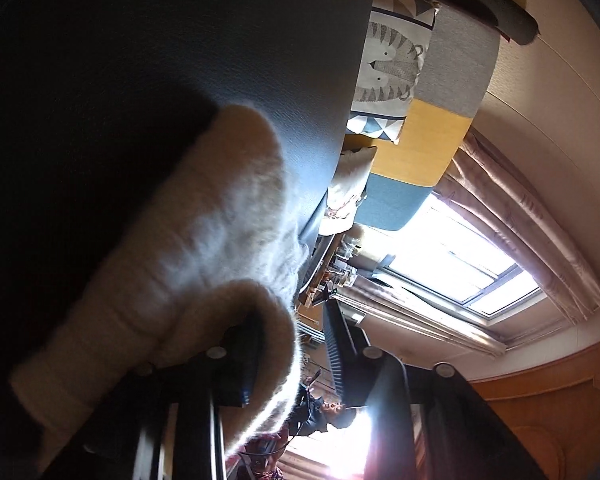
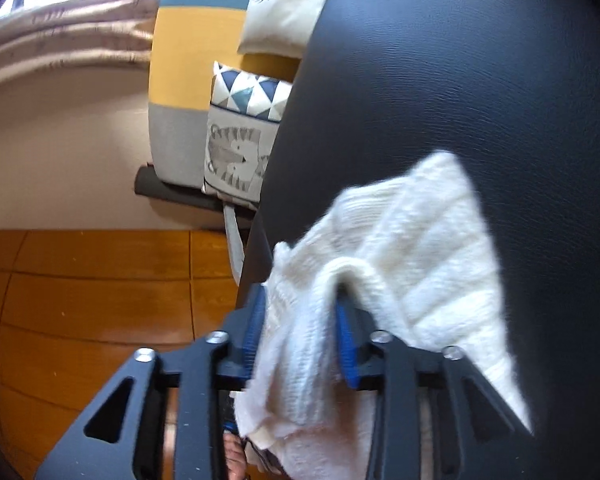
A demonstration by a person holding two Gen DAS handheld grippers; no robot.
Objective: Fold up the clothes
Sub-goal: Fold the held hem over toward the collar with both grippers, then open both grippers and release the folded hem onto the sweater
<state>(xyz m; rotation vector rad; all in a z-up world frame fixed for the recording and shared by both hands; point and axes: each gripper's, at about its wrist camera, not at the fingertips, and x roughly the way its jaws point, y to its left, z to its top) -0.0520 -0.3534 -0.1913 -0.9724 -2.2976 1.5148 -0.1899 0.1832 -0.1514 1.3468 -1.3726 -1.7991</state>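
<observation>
Here the white knit garment (image 2: 400,240) lies folded, stretching away from the tongs (image 2: 300,340).

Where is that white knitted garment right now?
The white knitted garment lies on the black leather surface, draped between the right gripper fingers in the right wrist view.

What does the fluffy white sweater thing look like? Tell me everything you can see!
The fluffy white knitted garment looks soft and woolly, with ribbed rows in its knit. It lies rumpled and partly doubled over on the dark blue textured tabletop. A fold of it sits between the blue pads of the right tongs, draping over both. In the left view, a rolled edge curls over one finger of the left tongs; the other finger stands clear.
</observation>
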